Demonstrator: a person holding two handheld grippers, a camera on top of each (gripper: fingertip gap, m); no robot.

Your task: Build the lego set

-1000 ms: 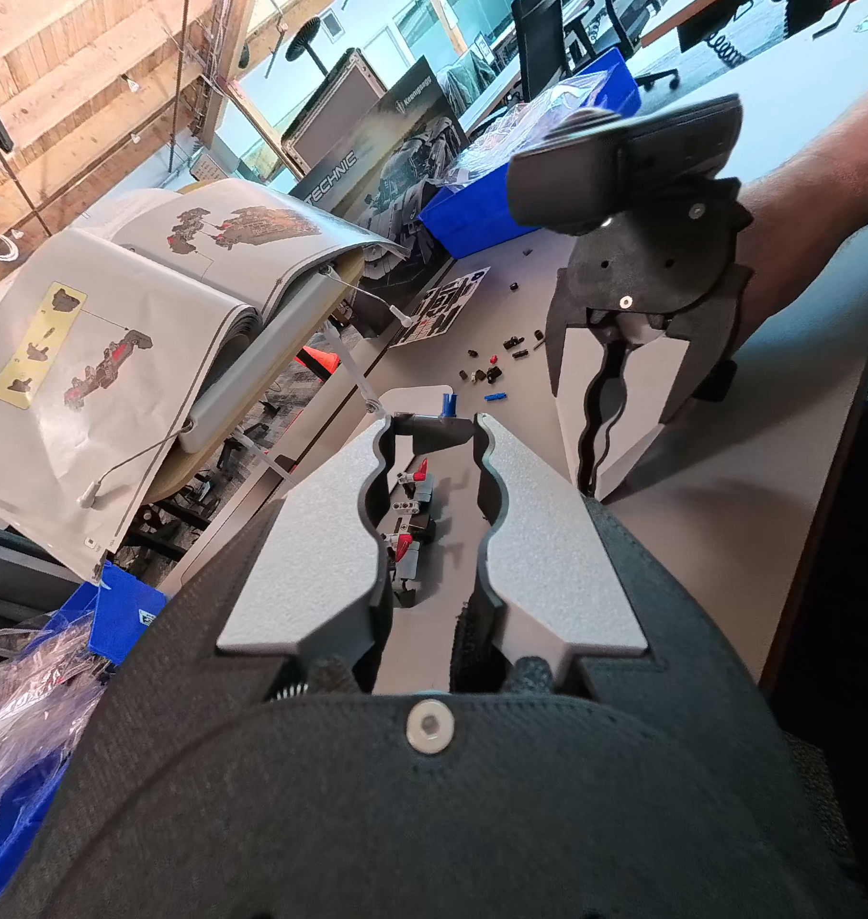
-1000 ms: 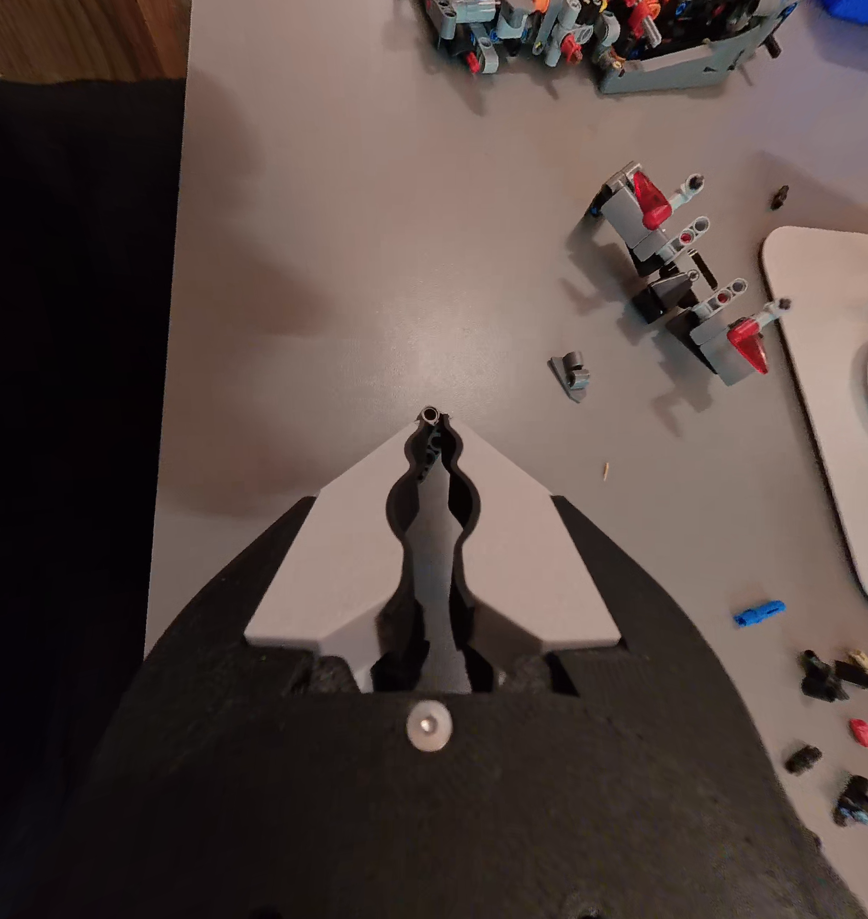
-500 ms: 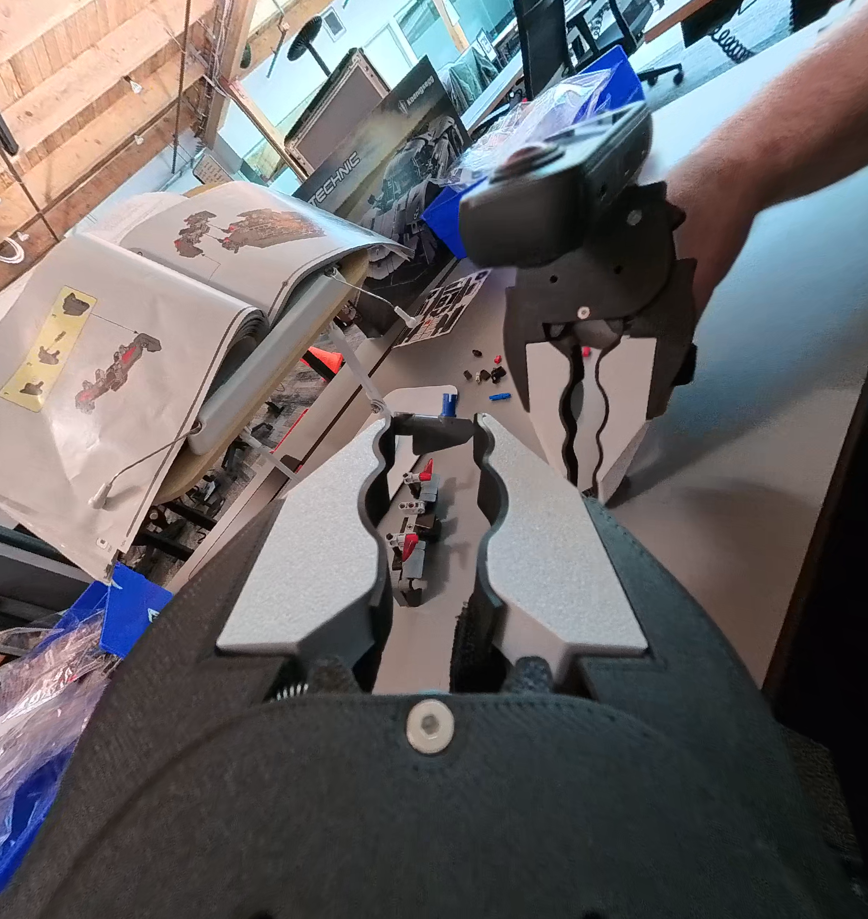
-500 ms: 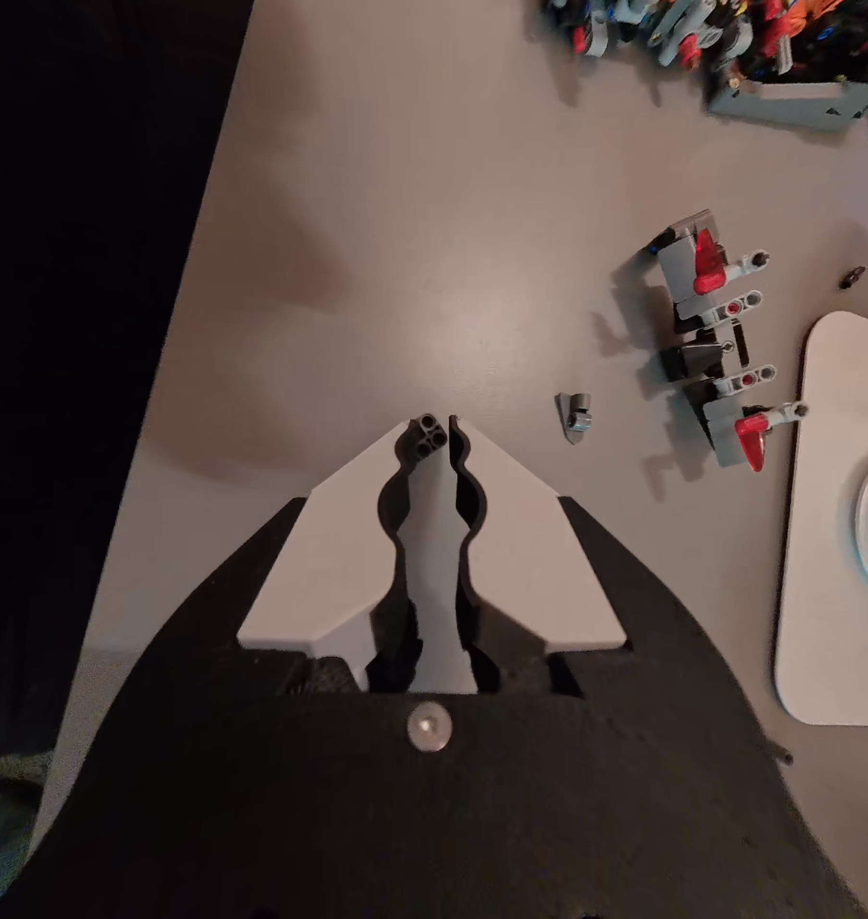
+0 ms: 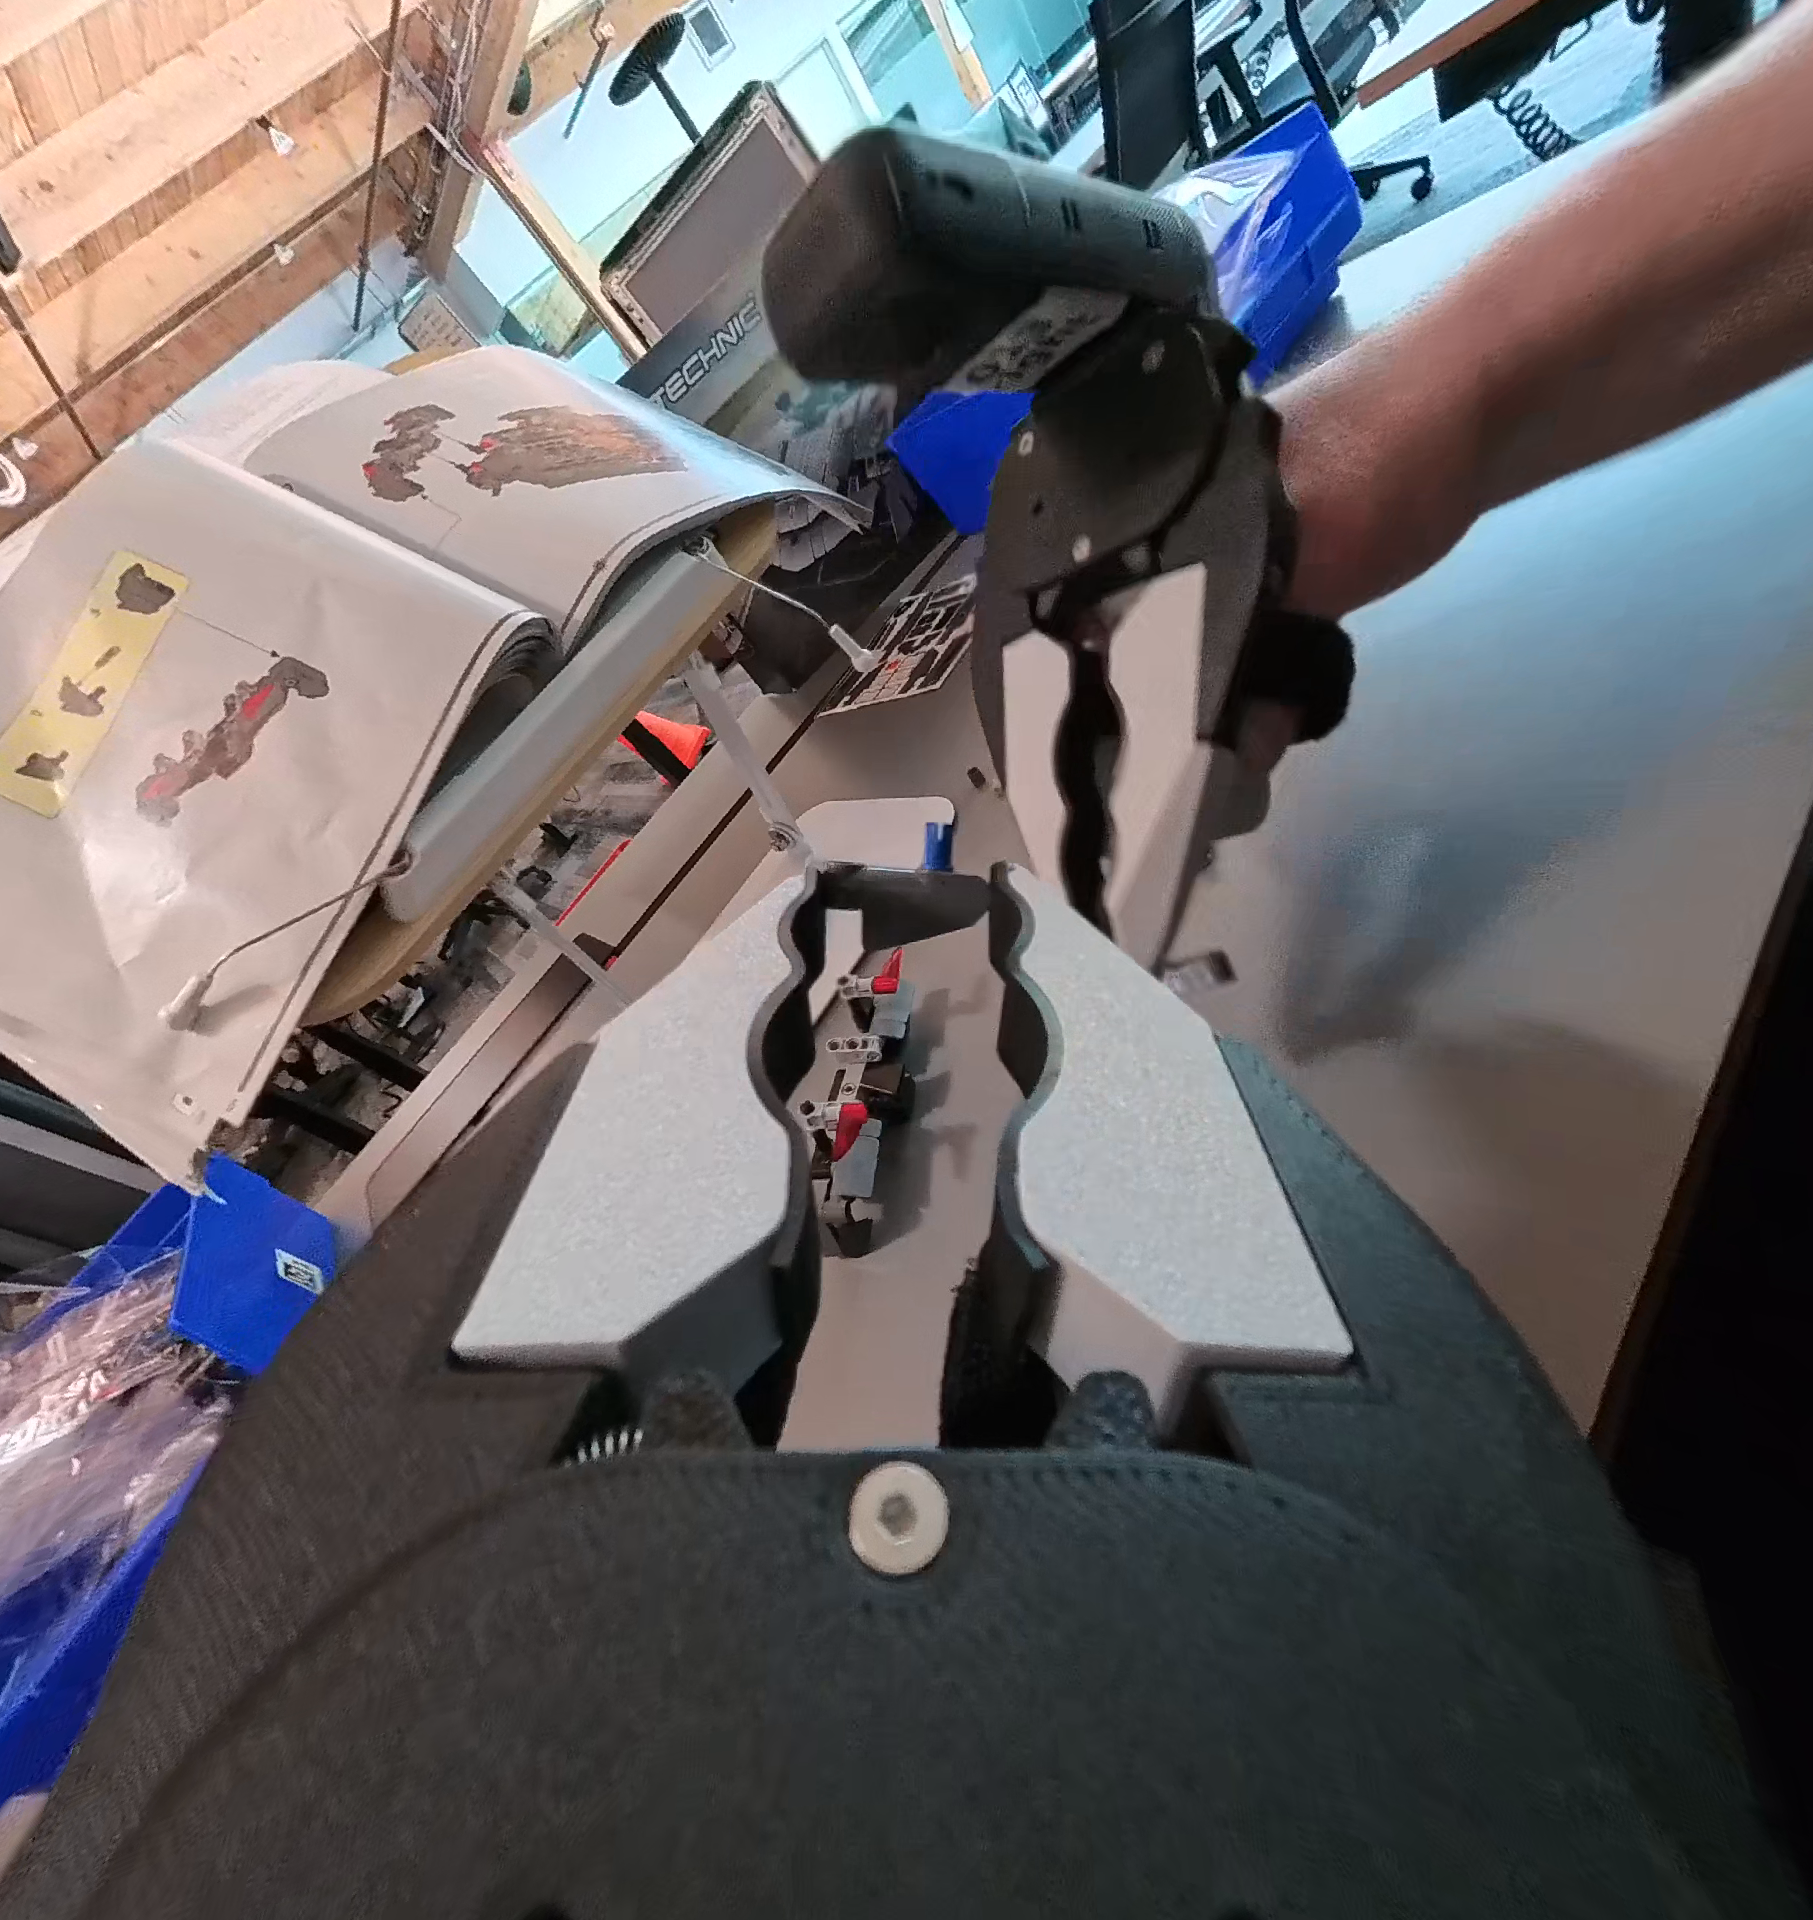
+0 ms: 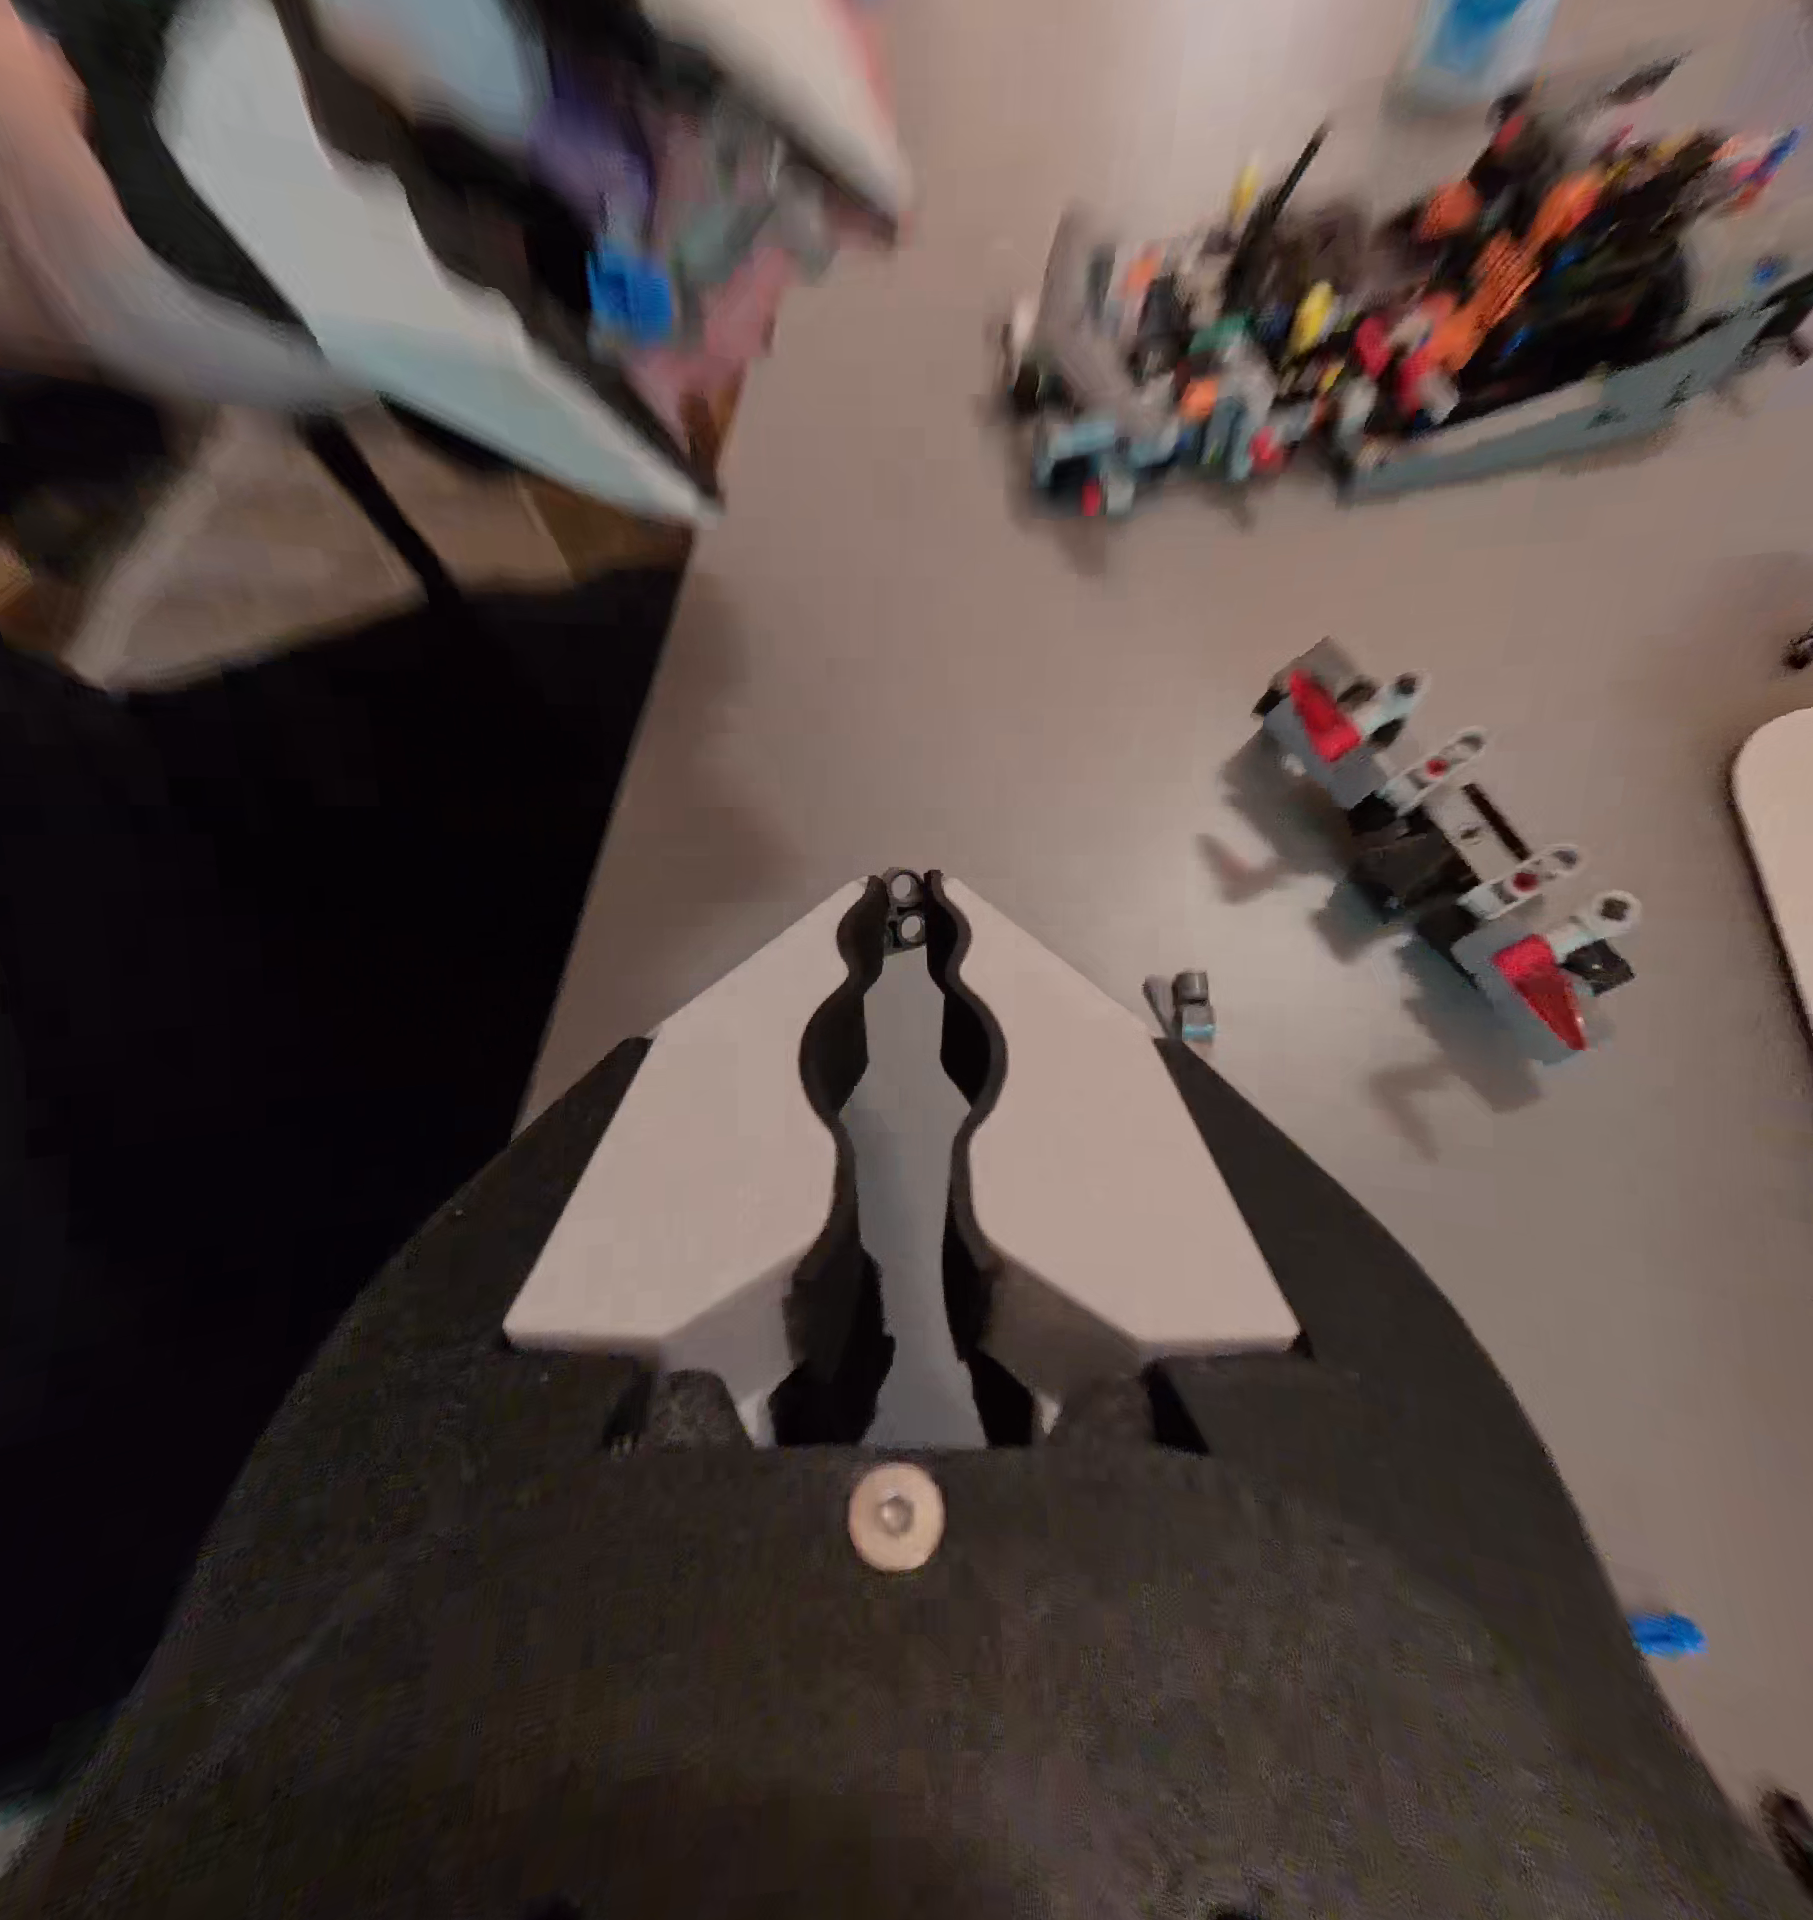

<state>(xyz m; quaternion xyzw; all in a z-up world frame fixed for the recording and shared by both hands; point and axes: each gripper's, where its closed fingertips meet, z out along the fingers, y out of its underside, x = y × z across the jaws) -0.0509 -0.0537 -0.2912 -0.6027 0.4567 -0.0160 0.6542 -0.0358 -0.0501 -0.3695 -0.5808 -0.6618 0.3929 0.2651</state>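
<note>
My left gripper (image 5: 902,894) is shut on a dark grey Lego piece (image 5: 907,896) with a blue pin (image 5: 938,844) sticking up from it, held across its tips above the table. Below, between its fingers, a grey, black and red sub-assembly (image 5: 860,1091) lies on the table; the right wrist view also shows this sub-assembly (image 6: 1442,842). My right gripper (image 6: 907,899) is shut on a small dark grey piece with two holes (image 6: 904,904). In the left wrist view the right gripper (image 5: 1125,925) hangs tips-down just right of my left fingertips. A small grey piece (image 6: 1188,1003) lies beside it.
An open instruction booklet (image 5: 310,623) stands at the left. A large multicoloured Lego build (image 6: 1401,343) sits at the far side. A white board (image 6: 1806,883) lies at the right, with a blue pin (image 6: 1666,1636) near it. Blue bins (image 5: 1286,208) stand behind. The table edge (image 5: 1712,1143) is close on the right.
My right gripper has closed on the small dark piece, lifted it off the table and swung toward my left gripper. The left gripper has held still with its piece.
</note>
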